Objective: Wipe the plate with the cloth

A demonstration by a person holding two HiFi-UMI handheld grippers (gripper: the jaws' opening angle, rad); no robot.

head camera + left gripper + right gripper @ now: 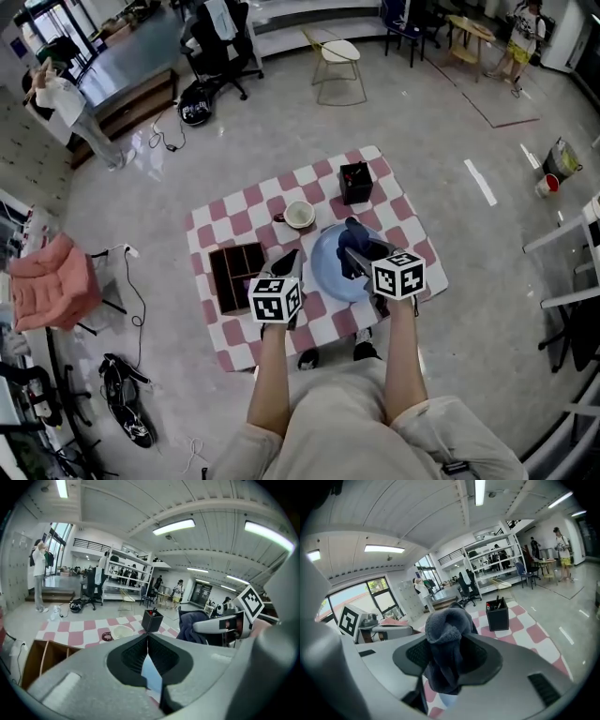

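A light blue plate [330, 274] lies on the pink-and-white checked table [403, 211]. My left gripper [292, 260] is shut on the plate's left rim; in the left gripper view a thin blue edge of the plate [152, 676] shows between the closed jaws. A dark grey-blue cloth [356, 242] is bunched over the plate's far right part. The right gripper [353, 254] is shut on it, and in the right gripper view the cloth [446, 637] bulges up and hangs down between the jaws. Most of the plate is hidden there.
A black pen holder [355, 182] stands at the table's far side, a white cup [299, 215] to its left. A dark wooden divided tray [234, 274] lies left of the plate. A chair [339, 58] and a pink seat [54, 281] stand on the floor around.
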